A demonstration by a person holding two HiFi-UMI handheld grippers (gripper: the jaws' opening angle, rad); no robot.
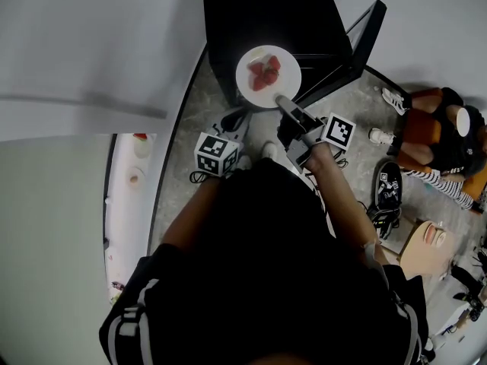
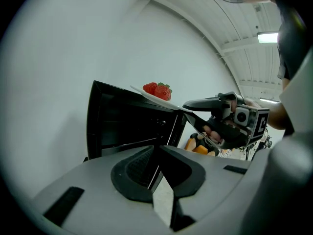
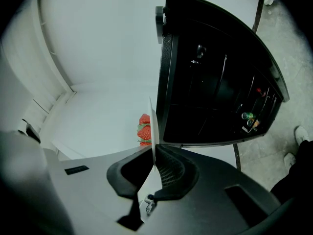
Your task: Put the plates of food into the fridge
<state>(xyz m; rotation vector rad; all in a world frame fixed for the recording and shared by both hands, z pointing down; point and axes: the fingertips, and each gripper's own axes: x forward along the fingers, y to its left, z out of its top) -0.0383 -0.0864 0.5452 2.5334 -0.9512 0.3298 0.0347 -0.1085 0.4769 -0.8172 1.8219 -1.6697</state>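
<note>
Plate (image 1: 251,93) is pinched at its near rim by the right gripper (image 1: 283,101). The jaws are almost closed, and the plate is seen edge-on between the pads in the right gripper view. Left gripper (image 2: 159,151) is closed on nothing and held in front of the fridge (image 2: 127,126), touching nothing. Door (image 1: 358,44) is open.

Plate is not yet inside. It is carried at about the level of the fridge's top front edge, just outside the opening. Strawberries (image 1: 264,73) are piled loose near the plate's centre.

Handling, as judged:
- **Plate:** It is taken to be rigid. The material cannot be told, but the surface looks smooth, so slip at the pads is likely.
- **Grip:** With a single-rim pinch the whole plate is cantilevered. The load is light, but droop or rotation in the grip is to be expected.
- **Berries:** They are soft and unsecured, and would be rolled off by any tilt. The plate should be kept level and moved slowly.
- **Best hold:** The hold as taken now is preferred, with the pads deep across the lip. Support from the left gripper under the opposite rim is advised if shelf clearance allows.
- **Risk:** Contact with the fridge frame is to be avoided, since the rim could be chipped.
</note>
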